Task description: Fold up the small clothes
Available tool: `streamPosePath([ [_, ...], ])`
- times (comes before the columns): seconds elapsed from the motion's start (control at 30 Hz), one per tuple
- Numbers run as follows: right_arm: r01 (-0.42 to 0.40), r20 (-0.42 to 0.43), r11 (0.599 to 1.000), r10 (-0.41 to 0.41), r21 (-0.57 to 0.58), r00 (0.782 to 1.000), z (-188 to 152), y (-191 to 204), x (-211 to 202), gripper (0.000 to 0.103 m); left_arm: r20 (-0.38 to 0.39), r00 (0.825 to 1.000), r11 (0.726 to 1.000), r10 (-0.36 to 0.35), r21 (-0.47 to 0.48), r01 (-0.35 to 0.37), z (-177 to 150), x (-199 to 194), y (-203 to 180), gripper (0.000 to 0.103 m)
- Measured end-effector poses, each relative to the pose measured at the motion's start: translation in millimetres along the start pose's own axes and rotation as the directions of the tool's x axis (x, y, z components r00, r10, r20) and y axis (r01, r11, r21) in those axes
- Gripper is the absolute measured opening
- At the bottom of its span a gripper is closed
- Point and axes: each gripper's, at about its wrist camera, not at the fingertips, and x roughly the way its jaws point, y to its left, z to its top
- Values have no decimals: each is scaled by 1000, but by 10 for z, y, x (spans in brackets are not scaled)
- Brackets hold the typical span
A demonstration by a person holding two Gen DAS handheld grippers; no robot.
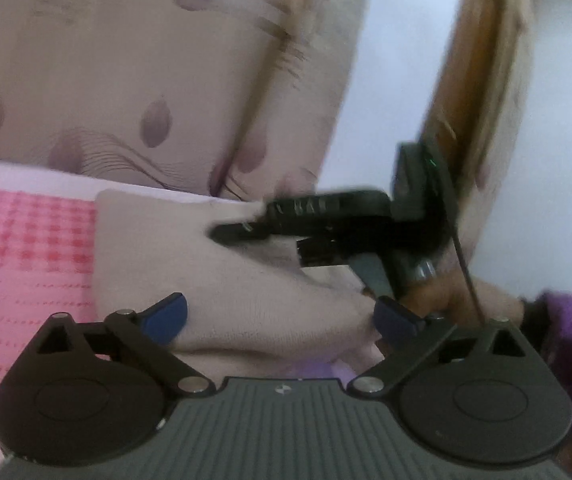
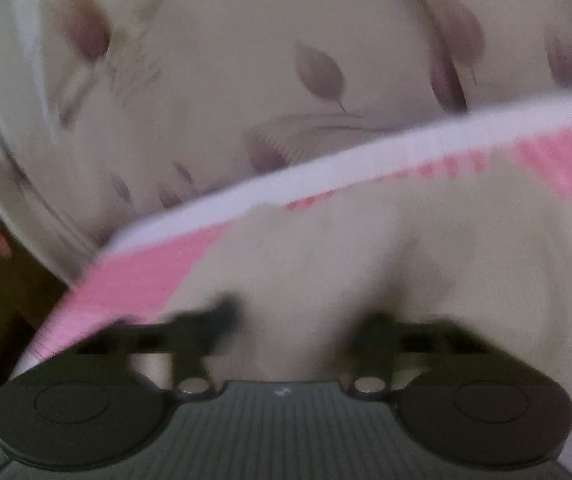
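The beige knit garment [image 1: 158,264], soft, light and floppy on the pink bed cover [image 1: 18,256], was straddled by the wide-open left claw [image 1: 282,320], nothing pinched, while the right claw's [image 2: 301,320] grip couldn't be told, so an edge probably was best pinched.

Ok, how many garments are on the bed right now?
1 in view. A beige knit garment lies on the pink checked bedcover, between the left gripper and the right gripper. Others may lie outside both blurred views.
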Motion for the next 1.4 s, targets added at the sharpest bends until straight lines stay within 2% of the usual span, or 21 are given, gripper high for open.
streamPosePath([
  [0.07, 28, 21, 999, -27, -43, 999, 36, 12, -65, 18, 30, 999, 998, 33, -53, -32, 7, -102, 47, 99],
  [0.2, 91, 80, 991, -83, -98, 993, 186, -68, -280, 17, 114, 982, 979, 147, -161, -128, 3, -334, 151, 102],
  [0.27, 114, 107, 988, -103, -102, 989, 306, -120, -357, 16, 139, 976, 971, 169, -192, -141, 0, -393, 191, 102],
  [0.4, 174, 141, 980, -159, -100, 977, 489, -397, -590, 16, 93, 982, 972, 163, -189, -143, -17, -312, 189, 102],
  [0.5, 227, 115, 972, -219, -61, 969, 497, -752, -600, 16, 75, 987, 984, 143, -114, -134, -30, -237, 95, 102],
  [0.6, 212, 70, 977, -211, -13, 975, 336, -1081, -503, 21, 64, 989, 989, 133, -72, -128, -30, -201, 36, 103],
  [0.63, 194, 83, 981, -195, 14, 977, 288, -1148, -519, 23, 58, 989, 988, 137, -78, -132, -26, -177, 56, 103],
  [0.7, 180, 131, 981, -188, 73, 973, 229, -1225, -570, 38, 45, 988, 983, 149, -111, -143, -20, -140, 121, 103],
  [0.8, 132, 234, 976, -172, 175, 957, 174, -1272, -801, 41, 51, 983, 976, 177, -136, -168, -7, -137, 157, 103],
  [0.87, 87, 314, 977, -146, 195, 938, 128, -1219, -1025, 42, 54, 981, 979, 189, -89, -184, 7, -147, 83, 103],
  [0.93, 42, 340, 986, -94, 159, 936, 47, -1113, -1266, 42, 61, 976, 978, 208, 21, -210, 17, -145, -101, 103],
  [1.0, 43, 317, 992, -78, 116, 945, -72, -974, -1429, 42, 57, 969, 954, 239, 173, -245, 3, -67, -335, 103],
  [1.07, 59, 272, 995, -78, 77, 959, -213, -854, -1483, 42, 56, 956, 910, 288, 296, -292, -39, 50, -531, 103],
  [1.13, 127, 227, 992, -129, 25, 965, -331, -746, -1471, 42, 37, 945, 863, 326, 396, -314, -89, 215, -686, 102],
  [1.2, 191, 184, 981, -191, 14, 964, -467, -720, -1430, 41, 15, 932, 840, 362, 427, -333, -118, 356, -737, 96],
  [1.27, 152, 163, 983, -168, 106, 972, -579, -816, -1359, 40, -9, 924, 837, 381, 428, -341, -119, 473, -728, 95],
  [1.4, 87, 190, 979, -123, 185, 974, -665, -861, -1363, 40, 0, 883, 787, 470, 453, -419, -122, 636, -708, 95],
])
